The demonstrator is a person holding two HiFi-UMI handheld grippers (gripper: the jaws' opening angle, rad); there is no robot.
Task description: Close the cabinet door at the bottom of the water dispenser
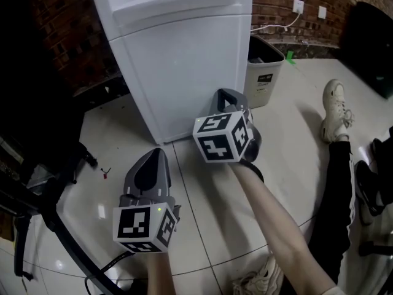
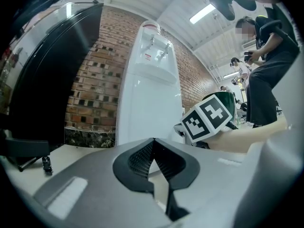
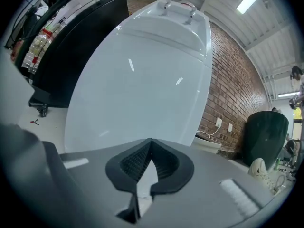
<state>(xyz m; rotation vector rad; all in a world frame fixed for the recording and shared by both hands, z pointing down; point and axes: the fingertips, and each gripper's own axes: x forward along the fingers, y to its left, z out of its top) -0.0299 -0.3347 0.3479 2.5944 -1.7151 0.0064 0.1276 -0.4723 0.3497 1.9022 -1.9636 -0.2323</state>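
Note:
The white water dispenser (image 1: 184, 17) stands on the tiled floor against a brick wall. Its bottom cabinet door (image 1: 190, 78) lies flush with the body. My right gripper (image 1: 224, 94) is shut with nothing in it, its tips right at the door's lower right part. In the right gripper view the white door (image 3: 137, 89) fills the space just beyond the shut right gripper (image 3: 151, 141). My left gripper (image 1: 156, 153) is shut and empty, low over the floor, short of the dispenser's front left corner. From the left gripper (image 2: 152, 141) I see the dispenser (image 2: 149, 94) and the right gripper's marker cube (image 2: 209, 118).
A pale waste bin (image 1: 264, 72) stands right of the dispenser, below a wall socket (image 1: 298, 6) with a white cable. A black wheeled frame (image 1: 37, 183) fills the left. A person's leg and white shoe (image 1: 334, 109) lie at the right. A black cabinet (image 2: 57, 70) stands left of the dispenser.

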